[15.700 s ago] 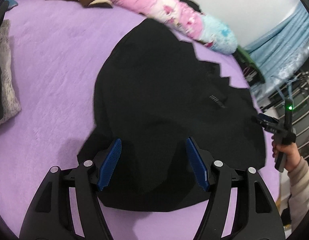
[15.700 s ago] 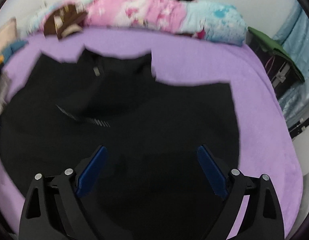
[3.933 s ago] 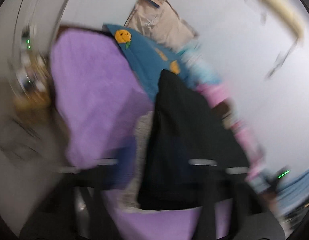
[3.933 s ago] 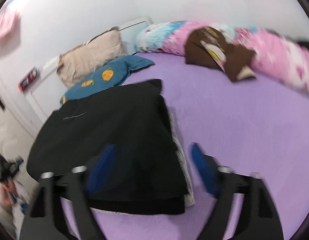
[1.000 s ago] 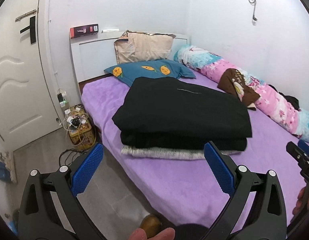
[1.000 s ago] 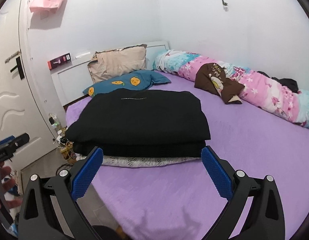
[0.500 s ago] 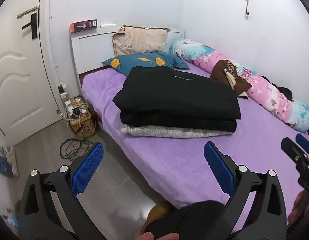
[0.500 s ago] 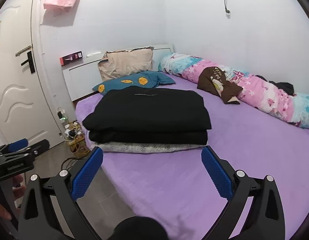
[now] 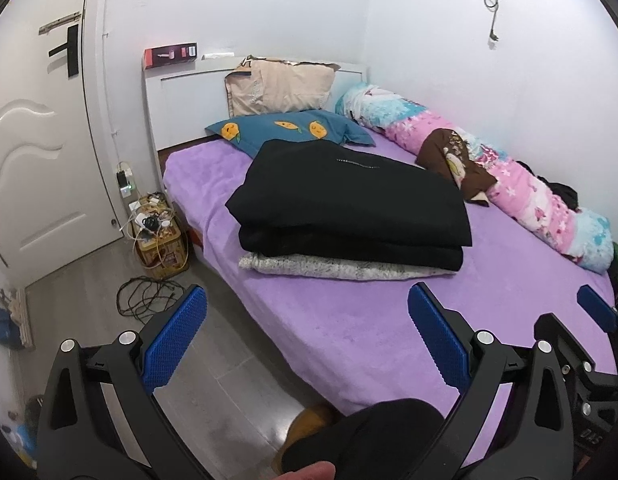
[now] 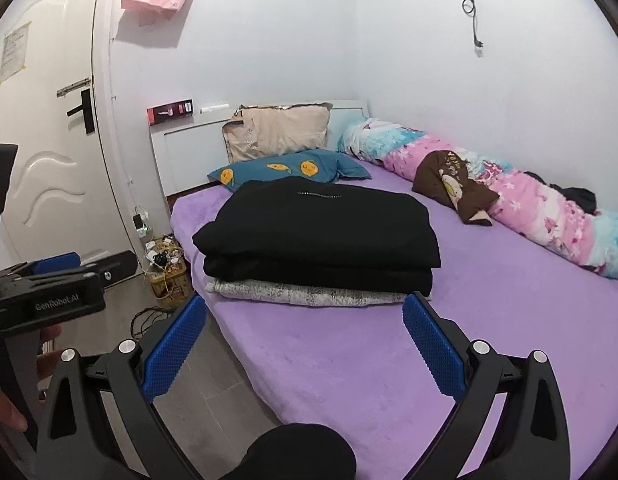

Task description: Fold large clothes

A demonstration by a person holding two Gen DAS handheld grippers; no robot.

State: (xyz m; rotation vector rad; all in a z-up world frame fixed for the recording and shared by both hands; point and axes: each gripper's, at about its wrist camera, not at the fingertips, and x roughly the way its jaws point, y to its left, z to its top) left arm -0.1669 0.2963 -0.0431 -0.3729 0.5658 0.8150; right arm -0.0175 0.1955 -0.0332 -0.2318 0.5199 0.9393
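Observation:
A folded black garment [image 9: 349, 196] lies on top of a stack with another black piece and a grey folded cloth [image 9: 329, 266] beneath, on the purple bed [image 9: 349, 320]. The stack also shows in the right wrist view [image 10: 317, 232]. My left gripper [image 9: 307, 340] is open and empty, held back from the bed over its near edge and the floor. My right gripper [image 10: 305, 344] is open and empty, also well back from the stack. The left gripper's body shows at the left of the right wrist view [image 10: 49, 292].
A blue pillow [image 9: 289, 130] and a beige pillow [image 9: 281, 88] lie at the headboard. A pink rolled quilt [image 9: 509, 184] with a brown cushion [image 9: 453, 160] runs along the wall. A box with cables [image 9: 157, 236] stands on the floor by the white door [image 9: 33, 160].
Both grippers have drawn further back from the bed and risen slightly; the stack looks smaller and farther. The stack itself has not moved. Both grippers stay open.

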